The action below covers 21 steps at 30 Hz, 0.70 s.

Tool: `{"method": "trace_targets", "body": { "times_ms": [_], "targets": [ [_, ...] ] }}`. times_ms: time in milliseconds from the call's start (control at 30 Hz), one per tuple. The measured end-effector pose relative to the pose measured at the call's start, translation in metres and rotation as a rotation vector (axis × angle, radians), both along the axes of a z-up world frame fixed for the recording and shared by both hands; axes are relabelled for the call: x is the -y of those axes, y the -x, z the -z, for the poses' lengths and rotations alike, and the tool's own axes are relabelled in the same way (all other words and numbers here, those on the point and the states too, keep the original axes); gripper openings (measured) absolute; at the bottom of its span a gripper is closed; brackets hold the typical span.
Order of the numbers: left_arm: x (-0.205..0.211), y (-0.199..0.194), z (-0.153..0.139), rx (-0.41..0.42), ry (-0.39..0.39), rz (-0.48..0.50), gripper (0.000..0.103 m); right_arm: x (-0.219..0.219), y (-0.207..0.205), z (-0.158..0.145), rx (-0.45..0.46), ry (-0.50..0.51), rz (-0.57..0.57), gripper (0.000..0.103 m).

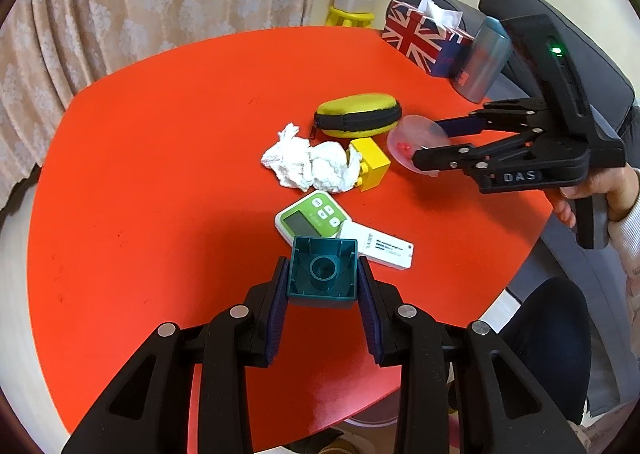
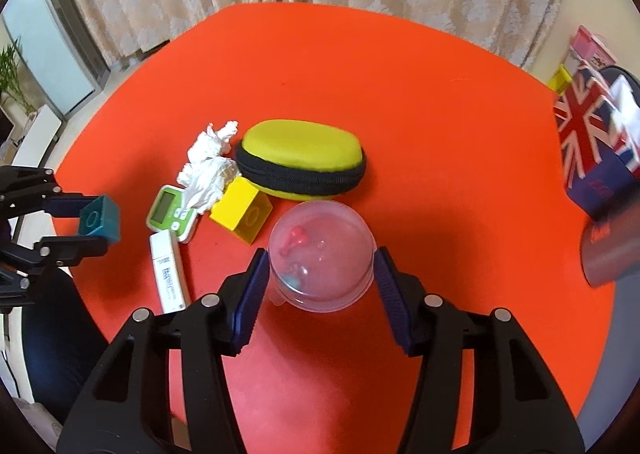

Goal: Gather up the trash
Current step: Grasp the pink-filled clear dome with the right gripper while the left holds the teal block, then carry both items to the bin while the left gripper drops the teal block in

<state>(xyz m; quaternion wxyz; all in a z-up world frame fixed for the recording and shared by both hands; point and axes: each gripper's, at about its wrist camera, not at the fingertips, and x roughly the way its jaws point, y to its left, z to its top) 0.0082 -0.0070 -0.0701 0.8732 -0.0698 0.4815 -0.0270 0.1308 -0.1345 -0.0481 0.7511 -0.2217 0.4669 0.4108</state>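
I'm gripping a teal block (image 1: 322,274) in my left tongs (image 1: 322,281); my right tongs (image 2: 320,270) are pinching the clear capsule (image 2: 322,254) — pads seemingly touching. The tissue wad (image 2: 208,169), at ten o'clock of the capsule, is lying uncollected — it's calling for free jaws next.

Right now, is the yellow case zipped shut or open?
Shut: the yellow case lies flat with its halves together, its black zipper band closed on the side in view.

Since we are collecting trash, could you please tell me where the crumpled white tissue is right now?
The crumpled white tissue lies mid-table on the red table, touching the yellow block and just in front of the yellow zip case; neither hand-held gripper holds it.
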Motion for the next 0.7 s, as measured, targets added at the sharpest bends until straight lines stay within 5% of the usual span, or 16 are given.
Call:
{"method": "trace_targets", "body": {
  "times_ms": [700],
  "targets": [
    [0.043,0.045,-0.039,0.081,-0.008,0.039,0.033,0.075,0.109,-0.071,0.048,-0.154,0.055,0.054]
  ]
}}
